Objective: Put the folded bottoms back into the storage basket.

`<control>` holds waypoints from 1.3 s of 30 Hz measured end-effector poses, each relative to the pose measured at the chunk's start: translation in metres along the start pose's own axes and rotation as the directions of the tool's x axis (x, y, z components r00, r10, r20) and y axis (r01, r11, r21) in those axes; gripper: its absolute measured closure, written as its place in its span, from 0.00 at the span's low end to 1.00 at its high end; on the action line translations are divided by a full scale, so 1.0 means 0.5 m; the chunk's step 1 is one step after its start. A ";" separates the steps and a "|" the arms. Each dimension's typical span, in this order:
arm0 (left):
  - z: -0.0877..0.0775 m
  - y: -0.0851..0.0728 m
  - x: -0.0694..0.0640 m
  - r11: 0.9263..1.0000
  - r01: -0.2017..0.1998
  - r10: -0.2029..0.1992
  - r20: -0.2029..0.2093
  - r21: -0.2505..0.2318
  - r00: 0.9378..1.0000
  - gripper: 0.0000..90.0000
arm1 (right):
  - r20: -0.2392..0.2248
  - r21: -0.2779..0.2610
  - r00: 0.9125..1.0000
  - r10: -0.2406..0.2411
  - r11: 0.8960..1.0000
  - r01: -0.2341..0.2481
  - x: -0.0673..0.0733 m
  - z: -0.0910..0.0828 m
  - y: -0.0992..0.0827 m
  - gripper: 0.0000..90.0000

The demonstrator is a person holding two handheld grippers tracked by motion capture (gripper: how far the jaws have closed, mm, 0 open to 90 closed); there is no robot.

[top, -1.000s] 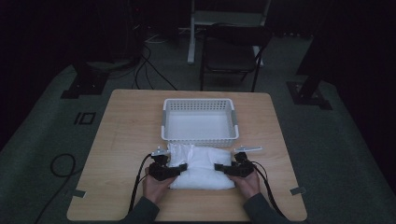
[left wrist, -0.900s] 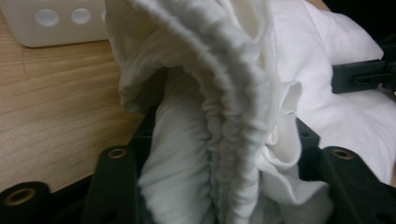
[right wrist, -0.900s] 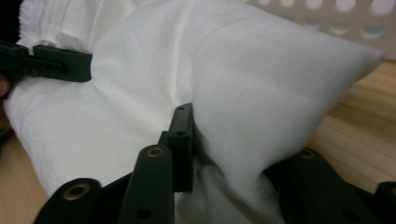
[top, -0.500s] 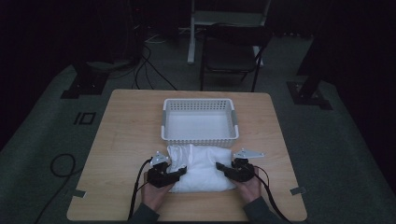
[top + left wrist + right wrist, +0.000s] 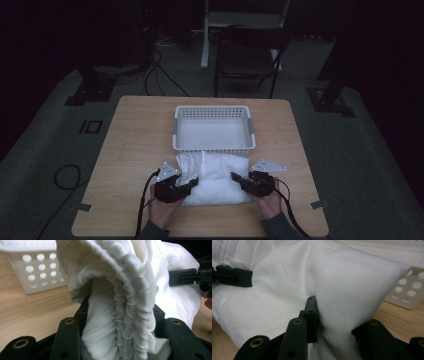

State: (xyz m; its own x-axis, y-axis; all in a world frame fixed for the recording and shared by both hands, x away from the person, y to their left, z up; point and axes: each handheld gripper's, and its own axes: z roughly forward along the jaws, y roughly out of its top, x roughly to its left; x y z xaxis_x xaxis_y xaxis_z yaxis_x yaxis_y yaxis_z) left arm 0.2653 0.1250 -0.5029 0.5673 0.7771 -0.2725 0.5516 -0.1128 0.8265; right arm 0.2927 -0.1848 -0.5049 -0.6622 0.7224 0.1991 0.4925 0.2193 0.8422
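A white pillow (image 5: pixel 215 172) in a loose white case lies at the near middle of the wooden table (image 5: pixel 135 145), just in front of a white perforated basket (image 5: pixel 214 145). My left gripper (image 5: pixel 192 184) grips its left end; its jaws have just been closing, and in the left gripper view they pinch the gathered, ruffled edge of the case (image 5: pixel 125 290). My right gripper (image 5: pixel 237 177) is shut on the pillow's right end, where the right gripper view shows a fold of the pillow (image 5: pixel 352 277) squeezed between the jaws. Both ends sit raised off the table.
The basket (image 5: pixel 37 272) looks empty and its near wall almost touches the pillow. A dark chair (image 5: pixel 247 55) stands beyond the table's far edge. Cables trail from both grippers toward the table's near edge. Bare wood lies to the left and right of the basket.
Both grippers have closed tighter on the pillow's ends and risen a little, bunching the cloth upward. The basket has not moved.
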 end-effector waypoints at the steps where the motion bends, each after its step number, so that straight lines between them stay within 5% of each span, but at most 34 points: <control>1: -0.002 0.003 -0.002 1.000 -0.003 0.003 0.000 -0.006 1.000 0.59 | 0.002 -0.005 1.000 -0.003 1.000 0.003 0.001 -0.001 0.002 0.77; 39: -0.044 0.076 -0.017 0.996 -0.037 0.037 -0.001 -0.079 0.999 0.59 | 0.076 -0.084 0.995 -0.065 0.994 0.072 0.037 -0.046 0.071 0.77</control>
State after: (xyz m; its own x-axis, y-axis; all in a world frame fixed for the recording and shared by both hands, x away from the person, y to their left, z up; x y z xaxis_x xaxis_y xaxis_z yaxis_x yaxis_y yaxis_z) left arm 0.2680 0.1278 -0.4581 0.5869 0.7729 -0.2412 0.4801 -0.0923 0.8724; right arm 0.2853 -0.1788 -0.4597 -0.6480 0.7544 0.1051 0.3948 0.2147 0.8933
